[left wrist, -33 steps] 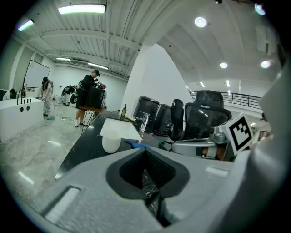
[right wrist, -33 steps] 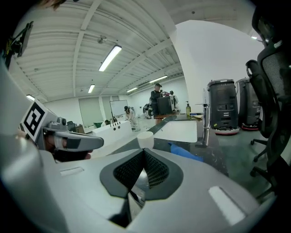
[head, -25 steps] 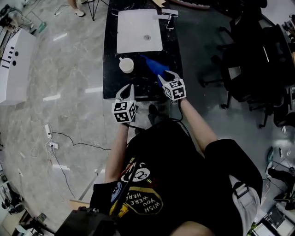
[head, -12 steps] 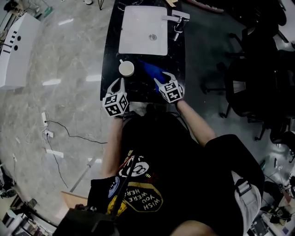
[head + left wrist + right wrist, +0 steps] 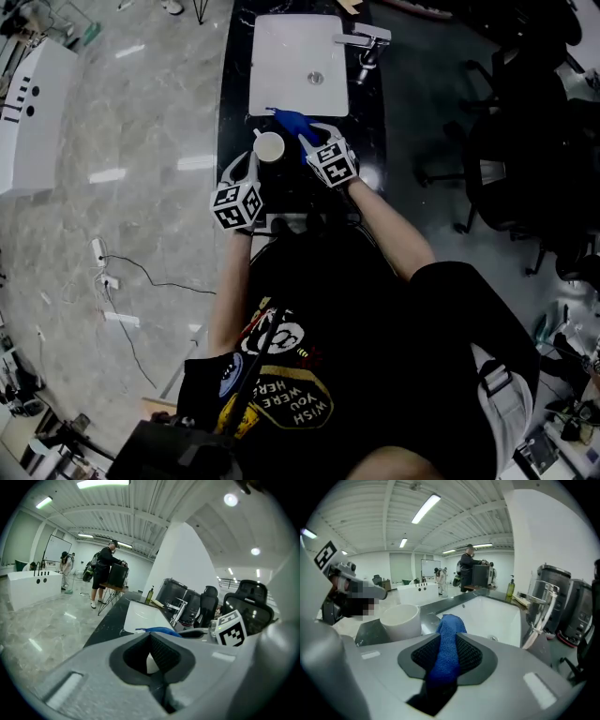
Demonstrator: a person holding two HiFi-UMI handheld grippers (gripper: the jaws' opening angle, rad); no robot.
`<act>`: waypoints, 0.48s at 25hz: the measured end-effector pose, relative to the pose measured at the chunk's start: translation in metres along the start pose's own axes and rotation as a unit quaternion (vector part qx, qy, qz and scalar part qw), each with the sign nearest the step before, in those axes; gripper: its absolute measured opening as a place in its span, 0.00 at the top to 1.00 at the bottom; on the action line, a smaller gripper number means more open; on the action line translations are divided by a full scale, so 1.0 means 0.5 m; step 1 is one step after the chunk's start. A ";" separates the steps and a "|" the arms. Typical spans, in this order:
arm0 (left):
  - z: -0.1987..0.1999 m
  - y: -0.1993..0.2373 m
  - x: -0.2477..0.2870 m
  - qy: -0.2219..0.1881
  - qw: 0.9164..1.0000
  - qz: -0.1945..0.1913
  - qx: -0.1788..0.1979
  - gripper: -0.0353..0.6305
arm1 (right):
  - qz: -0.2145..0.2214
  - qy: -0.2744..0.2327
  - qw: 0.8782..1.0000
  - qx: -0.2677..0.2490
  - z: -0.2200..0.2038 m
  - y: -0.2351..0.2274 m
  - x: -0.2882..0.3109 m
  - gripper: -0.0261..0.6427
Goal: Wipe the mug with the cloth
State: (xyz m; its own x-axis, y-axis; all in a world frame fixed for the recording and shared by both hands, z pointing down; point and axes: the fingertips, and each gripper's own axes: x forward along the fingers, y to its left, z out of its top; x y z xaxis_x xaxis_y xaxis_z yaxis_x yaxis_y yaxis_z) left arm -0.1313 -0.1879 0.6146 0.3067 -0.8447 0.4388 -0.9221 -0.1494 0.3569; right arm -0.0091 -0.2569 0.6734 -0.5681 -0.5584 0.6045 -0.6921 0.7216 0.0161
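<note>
A white mug [image 5: 269,147] stands on the black counter [image 5: 234,112] just in front of the sink. My right gripper [image 5: 314,139] is beside the mug's right side. Its jaws are closing, with the blue cloth [image 5: 289,122] pinched between the pads. In the right gripper view the cloth [image 5: 450,625] sticks up out of the right gripper [image 5: 447,641], with the mug [image 5: 401,619] to its left. My left gripper [image 5: 249,165] sits at the mug's near left, apart from it. In the left gripper view, a narrow gap in the left gripper [image 5: 151,644] shows a sliver of the mug [image 5: 151,663] beyond.
A white sink [image 5: 298,64] with a chrome faucet [image 5: 364,45] fills the counter's far half. Black office chairs [image 5: 525,159] stand to the right. A white cabinet [image 5: 33,112] stands on the marble floor at left. People [image 5: 104,571] work far behind.
My right gripper has carried the blue cloth off the counter, forward and left up to the mug. The left gripper has edged closer to the mug.
</note>
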 end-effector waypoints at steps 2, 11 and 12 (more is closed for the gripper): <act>0.012 -0.012 0.020 -0.014 0.999 -0.027 -0.014 0.94 | 0.022 0.009 0.999 -0.047 0.015 0.026 0.023 0.81; 0.007 -0.051 0.057 -0.042 0.995 -0.066 -0.060 0.94 | 0.102 -0.011 0.988 -0.119 -0.015 0.148 -0.067 0.81; 0.008 -0.050 0.057 -0.044 0.995 -0.066 -0.064 0.94 | 0.114 -0.017 0.985 -0.128 -0.015 0.168 -0.081 0.81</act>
State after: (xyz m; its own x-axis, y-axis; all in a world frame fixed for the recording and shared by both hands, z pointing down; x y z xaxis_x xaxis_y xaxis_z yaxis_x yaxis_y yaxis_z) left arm -0.1003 -0.2102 0.6151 0.3963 -0.8647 0.3086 -0.8354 -0.2002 0.5120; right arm -0.0407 -0.1707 0.6563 -0.7126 -0.3805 0.5894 -0.4131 0.9066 0.0859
